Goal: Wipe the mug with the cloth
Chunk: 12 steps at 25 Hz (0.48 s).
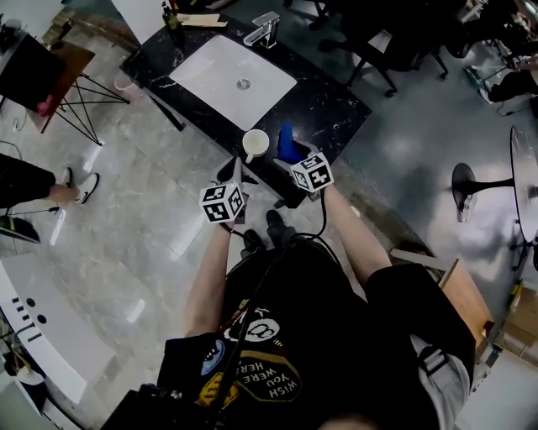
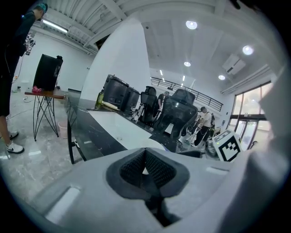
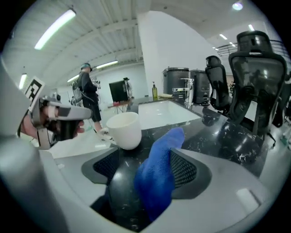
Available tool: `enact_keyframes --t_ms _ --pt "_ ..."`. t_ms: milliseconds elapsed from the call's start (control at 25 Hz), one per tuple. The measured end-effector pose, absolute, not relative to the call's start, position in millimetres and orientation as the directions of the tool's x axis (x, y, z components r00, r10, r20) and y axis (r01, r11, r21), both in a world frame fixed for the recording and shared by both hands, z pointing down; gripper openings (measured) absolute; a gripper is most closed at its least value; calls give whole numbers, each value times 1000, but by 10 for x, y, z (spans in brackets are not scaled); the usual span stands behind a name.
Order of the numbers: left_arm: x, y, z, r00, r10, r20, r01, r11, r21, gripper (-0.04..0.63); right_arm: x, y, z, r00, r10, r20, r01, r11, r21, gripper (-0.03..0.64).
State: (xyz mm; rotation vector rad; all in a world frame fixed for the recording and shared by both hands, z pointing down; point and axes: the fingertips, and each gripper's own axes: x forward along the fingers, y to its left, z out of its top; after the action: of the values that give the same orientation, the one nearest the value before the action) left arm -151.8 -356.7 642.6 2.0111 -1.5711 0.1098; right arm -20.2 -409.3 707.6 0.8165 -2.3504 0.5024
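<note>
A white mug [image 1: 255, 143] stands near the front edge of the black marble counter [image 1: 336, 109]. A blue cloth [image 1: 287, 144] rises just to its right. In the right gripper view the cloth [image 3: 157, 175] stands between the jaws of my right gripper [image 3: 145, 166]. It leans on the right pad, with a clear gap to the left pad, so the gripper is open. The mug [image 3: 124, 129] sits just ahead of it to the left. My left gripper [image 2: 145, 169] is shut with nothing in it, hanging in front of the counter [image 1: 236, 174], short of the mug.
A white sink basin [image 1: 231, 80] with a faucet [image 1: 262, 29] lies behind the mug, and a bottle [image 1: 172, 17] stands at the counter's far corner. Office chairs [image 3: 257, 82] stand right of the counter. A person [image 1: 34, 180] stands on the floor at left by a small side table [image 1: 63, 76].
</note>
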Motion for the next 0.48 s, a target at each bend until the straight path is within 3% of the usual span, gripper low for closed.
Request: enact_keyframes --t_ms 160,320,480 --pt "-1482 -3368 6332 332 -863 381 -901 -172 397 3 -118 -3812 6673 -672 -523 525 -700 679 -220 354" --pt "-1429 -3114 6237 351 -858 375 -903 -204 378 3 -115 -3521 6241 -647 -629 431 -744 643 -179 200" --pt "-1310 -2884 6155 360 -841 403 -926 -268 267 3 -54 -3331 5944 -563 -729 388 -818 558 -140 3"
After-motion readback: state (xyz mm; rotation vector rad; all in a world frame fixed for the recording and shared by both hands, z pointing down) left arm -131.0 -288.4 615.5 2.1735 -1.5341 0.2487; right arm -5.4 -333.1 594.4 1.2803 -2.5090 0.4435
